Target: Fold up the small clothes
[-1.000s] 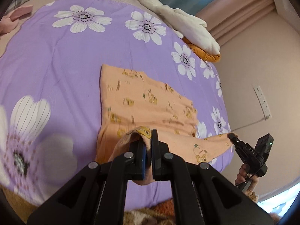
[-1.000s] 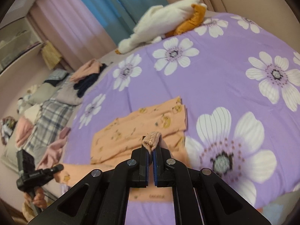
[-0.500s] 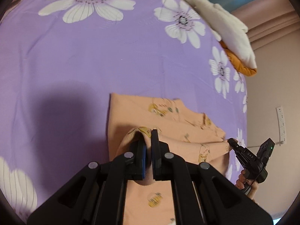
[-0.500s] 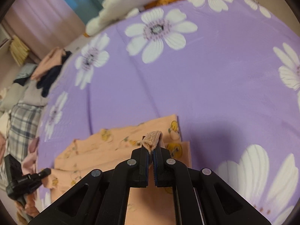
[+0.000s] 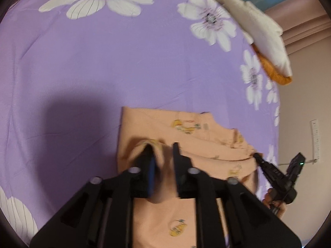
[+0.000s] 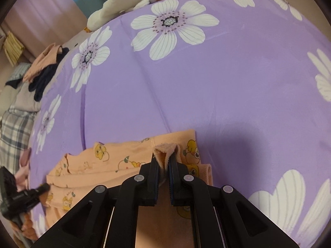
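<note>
Lying folded on the purple flower-print bedspread (image 6: 206, 86), the peach cartoon-print cotton garment (image 5: 157, 128) has one edge pinched by the right gripper (image 6: 164, 162); the left gripper (image 5: 161, 150) has just been opening, cloth loose between its parted jaws.

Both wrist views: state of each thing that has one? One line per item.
left tongs: jaws have just been opening, apart now, cloth fold loose between them
right tongs: shut on orange garment, edge pinched
orange garment: folded over itself on purple bedspread, near edge lifted at both tongs
white cloth: crumpled at far edge of bed
clothes pile: unfolded heap beside the bedspread
</note>
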`<action>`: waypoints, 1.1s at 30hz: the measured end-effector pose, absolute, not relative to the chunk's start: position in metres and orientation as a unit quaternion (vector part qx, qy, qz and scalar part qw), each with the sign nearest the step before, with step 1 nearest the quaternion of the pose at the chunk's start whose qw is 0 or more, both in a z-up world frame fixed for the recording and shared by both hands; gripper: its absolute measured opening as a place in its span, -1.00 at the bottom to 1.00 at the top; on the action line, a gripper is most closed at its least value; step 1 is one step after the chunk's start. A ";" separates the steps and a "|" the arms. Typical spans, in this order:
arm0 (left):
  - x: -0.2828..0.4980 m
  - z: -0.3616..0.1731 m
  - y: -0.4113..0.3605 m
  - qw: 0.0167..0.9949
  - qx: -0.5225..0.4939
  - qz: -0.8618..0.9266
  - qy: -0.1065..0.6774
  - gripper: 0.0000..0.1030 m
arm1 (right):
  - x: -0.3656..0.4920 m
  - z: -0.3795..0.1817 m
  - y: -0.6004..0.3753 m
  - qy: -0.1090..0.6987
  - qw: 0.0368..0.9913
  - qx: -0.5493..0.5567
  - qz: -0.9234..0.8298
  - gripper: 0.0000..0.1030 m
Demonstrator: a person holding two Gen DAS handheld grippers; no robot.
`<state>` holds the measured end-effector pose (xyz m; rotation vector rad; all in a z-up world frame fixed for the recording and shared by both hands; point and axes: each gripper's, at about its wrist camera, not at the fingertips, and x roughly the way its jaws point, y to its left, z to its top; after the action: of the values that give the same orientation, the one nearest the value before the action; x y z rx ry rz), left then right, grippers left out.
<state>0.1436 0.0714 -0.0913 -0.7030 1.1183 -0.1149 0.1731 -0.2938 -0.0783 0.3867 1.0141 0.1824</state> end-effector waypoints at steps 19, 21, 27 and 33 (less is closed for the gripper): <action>0.050 -0.059 0.015 0.830 -0.239 -0.101 0.494 -0.75 | 0.093 -0.059 -0.282 0.460 0.861 0.139 0.164 -0.23; 0.054 -0.070 0.009 0.824 -0.240 -0.108 0.502 -0.78 | 0.095 -0.065 -0.275 0.470 0.854 0.138 0.178 -0.30; 0.084 -0.087 0.003 0.824 -0.229 -0.099 0.509 -0.78 | 0.115 -0.076 -0.259 0.477 0.855 0.117 0.165 -0.31; 0.119 -0.101 0.010 0.825 -0.229 -0.081 0.510 -0.79 | 0.141 -0.086 -0.249 0.484 0.852 0.113 0.163 -0.31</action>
<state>0.1192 0.0102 -0.1015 -0.4873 1.0841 -0.1713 0.1411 -0.2488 -0.0858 0.2387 1.0185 0.3421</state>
